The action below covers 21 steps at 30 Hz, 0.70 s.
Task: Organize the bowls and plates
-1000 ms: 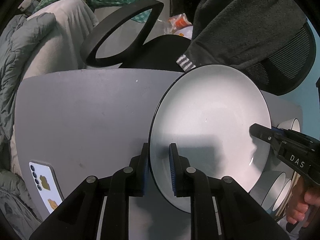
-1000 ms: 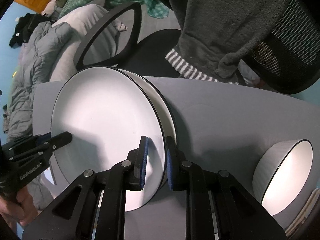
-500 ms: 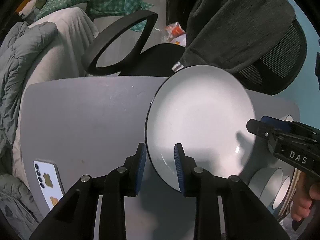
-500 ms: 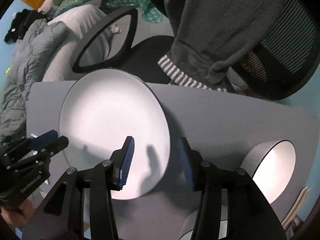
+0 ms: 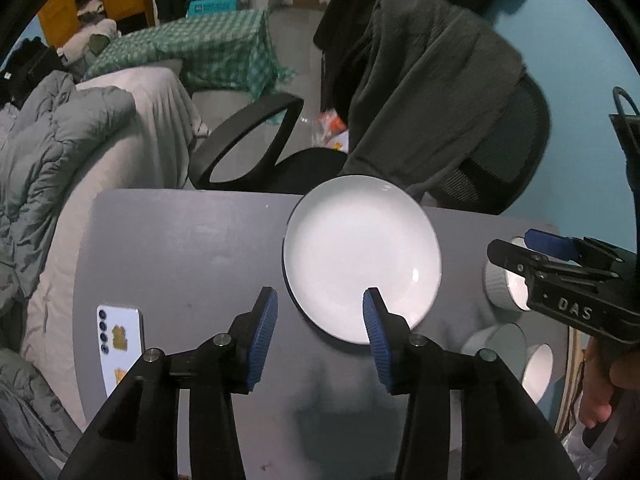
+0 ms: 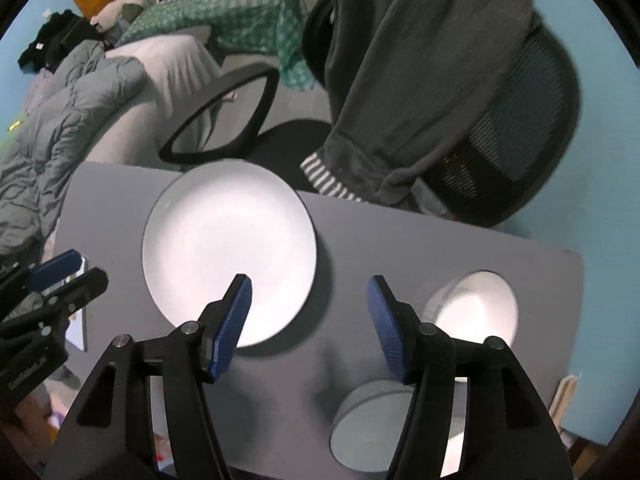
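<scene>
White plates with dark rims point(image 5: 360, 256) lie stacked flat near the far edge of the grey table point(image 5: 180, 248); they also show in the right wrist view point(image 6: 228, 248). My left gripper point(image 5: 320, 320) is open and empty, above the near edge of the stack. My right gripper point(image 6: 310, 304) is open and empty, above the table just right of the plates. White ribbed bowls stand at the right: one upright point(image 6: 476, 308), one nearer point(image 6: 372, 428). In the left wrist view the bowls point(image 5: 500, 284) point(image 5: 496, 344) sit behind my right gripper's body point(image 5: 560, 276).
A white phone point(image 5: 120, 344) lies at the table's left side. A black office chair point(image 5: 320, 160) draped with a dark grey garment point(image 5: 420, 92) stands behind the table. A bed with grey bedding point(image 5: 60, 152) is at the left.
Both grippers let go of the plates, opened wide and rose back. The plates went from tilted on edge to lying flat in a stack on the table.
</scene>
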Motion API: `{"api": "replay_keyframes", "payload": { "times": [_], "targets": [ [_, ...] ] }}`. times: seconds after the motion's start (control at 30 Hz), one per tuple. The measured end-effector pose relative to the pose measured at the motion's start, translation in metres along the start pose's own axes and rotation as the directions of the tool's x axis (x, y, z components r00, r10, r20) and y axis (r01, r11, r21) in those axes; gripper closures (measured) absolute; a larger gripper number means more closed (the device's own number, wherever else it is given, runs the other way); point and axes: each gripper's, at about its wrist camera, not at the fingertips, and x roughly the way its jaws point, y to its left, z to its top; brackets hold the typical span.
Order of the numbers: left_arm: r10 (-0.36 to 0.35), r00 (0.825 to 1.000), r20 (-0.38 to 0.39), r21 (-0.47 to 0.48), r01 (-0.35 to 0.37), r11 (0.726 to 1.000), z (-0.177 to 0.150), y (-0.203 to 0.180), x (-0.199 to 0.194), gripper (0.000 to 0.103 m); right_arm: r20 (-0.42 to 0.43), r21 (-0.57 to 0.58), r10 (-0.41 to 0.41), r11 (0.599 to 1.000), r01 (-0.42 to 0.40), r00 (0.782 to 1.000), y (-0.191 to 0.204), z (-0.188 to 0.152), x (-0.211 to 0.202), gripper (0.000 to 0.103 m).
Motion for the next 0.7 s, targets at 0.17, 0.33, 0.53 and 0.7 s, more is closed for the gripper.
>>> {"api": "replay_keyframes", "payload": {
  "times": [0.17,0.33,0.53,0.7],
  "targets": [
    [-0.017,0.998,0.053,0.039,0.015,0.999,-0.029,-0.006,-0.031,0.057,0.048,0.000,-0.043,0.999,0.043,0.998,0.002,-0.022,-0.024,0.043],
    [-0.032,0.996,0.080,0.032,0.029,0.999,-0.054,-0.005,-0.055,0.057,0.073,0.026,-0.052,0.998,0.050,0.996,0.008,-0.045,-0.045,0.043],
    [-0.003,0.991,0.134,0.058,-0.004,0.998,-0.081,-0.003,-0.080,0.050,0.088,0.074,-0.056,0.996,0.050,0.995,0.013,-0.072,-0.069,0.043],
    [-0.018,0.990,0.140,0.039,0.012,0.999,-0.092,0.005,-0.090,0.049,0.102,0.076,-0.066,0.995,0.059,0.993,0.021,-0.087,-0.082,0.039]
  ]
}}
